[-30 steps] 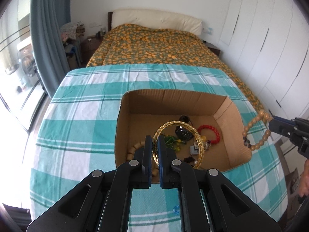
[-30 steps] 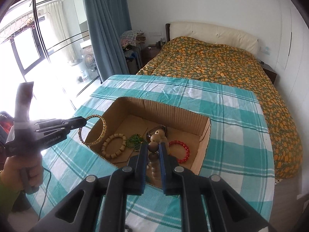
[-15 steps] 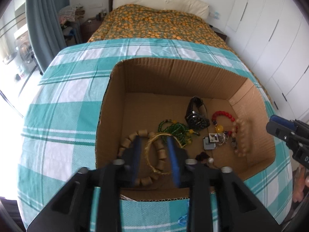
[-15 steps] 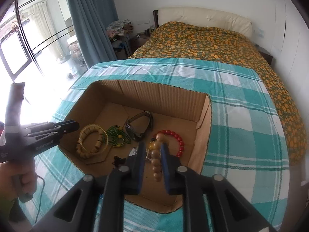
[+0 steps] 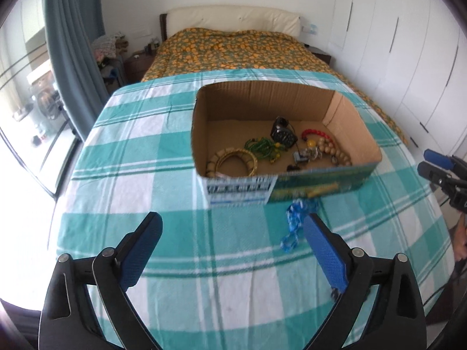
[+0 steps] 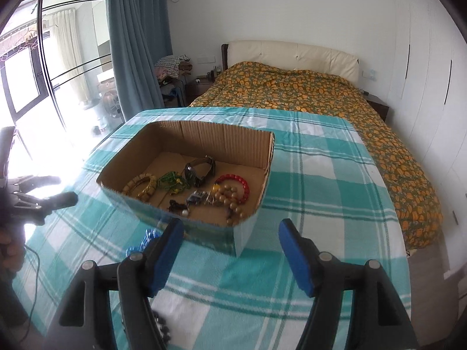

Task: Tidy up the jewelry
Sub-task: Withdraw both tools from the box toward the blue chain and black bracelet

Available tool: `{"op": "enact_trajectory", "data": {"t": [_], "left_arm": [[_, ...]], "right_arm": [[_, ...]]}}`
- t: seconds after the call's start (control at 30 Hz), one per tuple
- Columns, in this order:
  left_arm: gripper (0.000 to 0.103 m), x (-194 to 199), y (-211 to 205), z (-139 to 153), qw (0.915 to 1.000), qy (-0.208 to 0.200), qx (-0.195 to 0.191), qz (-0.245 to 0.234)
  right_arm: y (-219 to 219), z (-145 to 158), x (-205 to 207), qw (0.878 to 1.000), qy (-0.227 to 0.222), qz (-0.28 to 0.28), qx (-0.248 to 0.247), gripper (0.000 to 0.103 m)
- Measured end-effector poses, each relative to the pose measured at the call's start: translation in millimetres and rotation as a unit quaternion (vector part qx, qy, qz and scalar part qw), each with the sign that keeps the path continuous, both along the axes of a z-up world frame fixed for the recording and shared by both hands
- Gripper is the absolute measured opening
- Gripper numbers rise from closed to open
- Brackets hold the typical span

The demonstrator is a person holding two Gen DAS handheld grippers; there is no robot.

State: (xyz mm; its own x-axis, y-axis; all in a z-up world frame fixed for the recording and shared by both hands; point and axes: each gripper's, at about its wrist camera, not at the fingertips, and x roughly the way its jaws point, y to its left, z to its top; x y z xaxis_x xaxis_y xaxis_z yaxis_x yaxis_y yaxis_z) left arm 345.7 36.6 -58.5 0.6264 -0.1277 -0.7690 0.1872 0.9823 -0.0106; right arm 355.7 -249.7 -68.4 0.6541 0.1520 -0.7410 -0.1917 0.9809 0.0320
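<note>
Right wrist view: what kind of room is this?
Most likely a home bedroom: a bed with an orange-patterned cover and padded headboard, white wardrobe doors, blue curtain by a glass door.

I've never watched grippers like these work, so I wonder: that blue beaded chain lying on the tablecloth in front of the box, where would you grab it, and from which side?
Probably from above, at the near end of the blue chain, pinching across the strand. It lies limp and flat on the tablecloth, with the cardboard box right behind its far end. The left gripper is open, its right finger beside that near end.
</note>
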Motion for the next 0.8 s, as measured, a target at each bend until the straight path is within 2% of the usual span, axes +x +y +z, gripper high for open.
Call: {"op": "enact_trajectory", "data": {"t": [0.1, 0.3, 0.4, 0.53, 0.8], "left_arm": [[0.101, -50.5, 13.2, -10.3, 0.9998, -0.013, 0.015, 0.009], [0.101, -116.1, 17.9, -61.6, 0.9990, -0.002, -0.005, 0.044], [0.101, -125.5, 10.7, -80.5, 0.9985, -0.003, -0.018, 0.051], [0.101, -124.1, -9.4, -97.7, 0.9993, -0.005, -0.002, 0.038], [0.101, -118.8, -27.5, -115.9, 0.9995, 0.005, 0.018, 0.027]], "right_arm": [[-1.7, -13.0, -44.5, 1.000, 0.003, 0.001, -0.019, 0.069], [8.5, -45.3, -127.8, 0.999, -0.003, -0.015, -0.029, 0.069], [16.1, -62.7, -154.5, 0.999, 0.003, -0.029, -0.015, 0.069], [26.8, -79.0, -175.1, 0.999, 0.008, -0.032, -0.023, 0.069], [17.9, -88.0, -179.9, 0.999, 0.007, -0.048, -0.024, 0.069]]}}
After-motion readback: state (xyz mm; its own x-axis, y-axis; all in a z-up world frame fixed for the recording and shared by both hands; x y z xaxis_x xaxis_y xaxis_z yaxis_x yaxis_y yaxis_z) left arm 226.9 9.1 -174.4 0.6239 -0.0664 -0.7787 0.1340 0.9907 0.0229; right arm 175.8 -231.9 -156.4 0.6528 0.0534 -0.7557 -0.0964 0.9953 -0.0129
